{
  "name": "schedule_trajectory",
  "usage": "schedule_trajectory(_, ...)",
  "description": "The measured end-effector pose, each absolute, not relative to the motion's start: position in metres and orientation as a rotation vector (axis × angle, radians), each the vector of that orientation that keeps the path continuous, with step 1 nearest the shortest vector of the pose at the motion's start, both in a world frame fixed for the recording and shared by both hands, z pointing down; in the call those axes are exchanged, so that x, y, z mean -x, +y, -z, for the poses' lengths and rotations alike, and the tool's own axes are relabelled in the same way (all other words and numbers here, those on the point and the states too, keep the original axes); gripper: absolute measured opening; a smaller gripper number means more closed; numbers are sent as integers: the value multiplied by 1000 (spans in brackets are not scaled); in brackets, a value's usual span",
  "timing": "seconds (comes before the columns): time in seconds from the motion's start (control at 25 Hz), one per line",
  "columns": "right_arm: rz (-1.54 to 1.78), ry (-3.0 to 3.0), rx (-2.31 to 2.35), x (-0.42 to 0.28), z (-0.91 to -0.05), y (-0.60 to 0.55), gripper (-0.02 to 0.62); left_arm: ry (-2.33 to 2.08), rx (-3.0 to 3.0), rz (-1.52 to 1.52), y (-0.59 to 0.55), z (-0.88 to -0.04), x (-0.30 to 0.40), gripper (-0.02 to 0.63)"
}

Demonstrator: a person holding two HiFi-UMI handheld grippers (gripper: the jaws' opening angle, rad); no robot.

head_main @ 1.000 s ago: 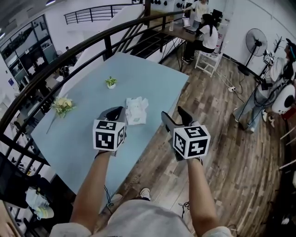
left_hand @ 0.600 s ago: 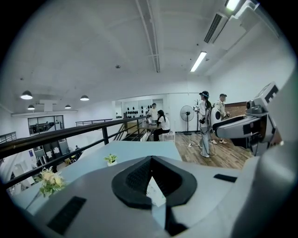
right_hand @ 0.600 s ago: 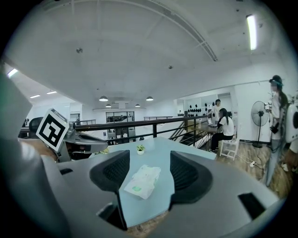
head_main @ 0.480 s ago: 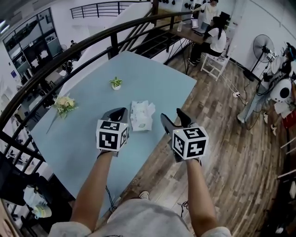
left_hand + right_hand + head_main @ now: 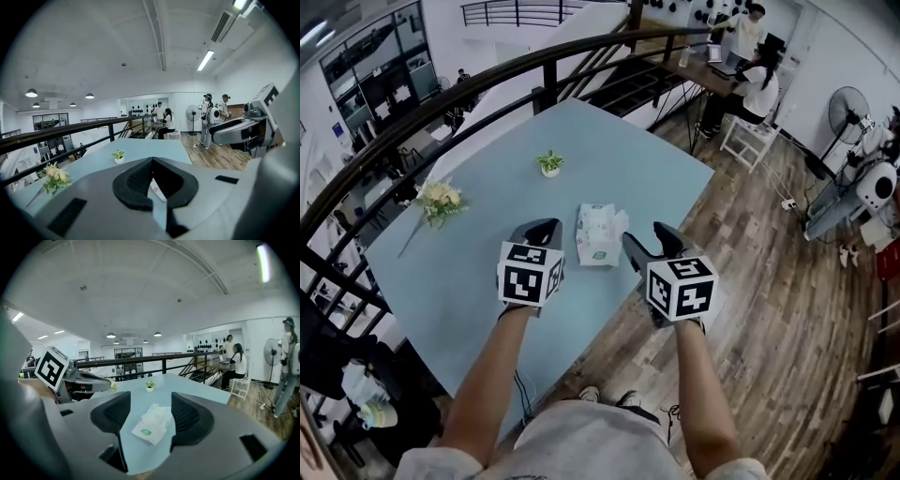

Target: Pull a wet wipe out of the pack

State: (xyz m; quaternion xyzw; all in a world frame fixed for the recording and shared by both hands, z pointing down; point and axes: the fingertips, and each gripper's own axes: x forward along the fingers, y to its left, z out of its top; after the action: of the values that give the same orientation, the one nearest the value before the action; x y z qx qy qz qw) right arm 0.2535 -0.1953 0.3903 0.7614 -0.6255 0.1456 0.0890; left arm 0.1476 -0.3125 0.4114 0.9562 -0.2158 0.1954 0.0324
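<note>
Nearest to us, our two bare forearms reach forward and the marker cubes hide the hands. The left gripper (image 5: 541, 228) hovers over the near part of the light blue table (image 5: 619, 150). Its jaws are closed tip to tip with nothing between them, and only a sliver of the pack shows past them. The right gripper (image 5: 648, 238) hangs about over the table's right-hand edge. Its jaws are spread wide and empty, and they frame the pack from a little way off. The wet wipe pack (image 5: 598, 234) lies flat on the table close to that right-hand edge. It is just ahead of both grippers and between them, touching neither, with a ruffled white bit at its far end. Further on, a small potted plant (image 5: 549, 164) stands near the middle of the table. A bunch of pale flowers (image 5: 439, 199) lies near the left edge. Beyond the table's far edges curves a dark railing (image 5: 441, 103), and further off people (image 5: 759, 66) are at a desk.
</note>
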Motion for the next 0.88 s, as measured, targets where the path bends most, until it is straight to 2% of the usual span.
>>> schedule_trajectory(0.88, -380, -2178, -1879, -273, -405, -285, 255, -1122, -2754, -573, -353, -415, -132, -6)
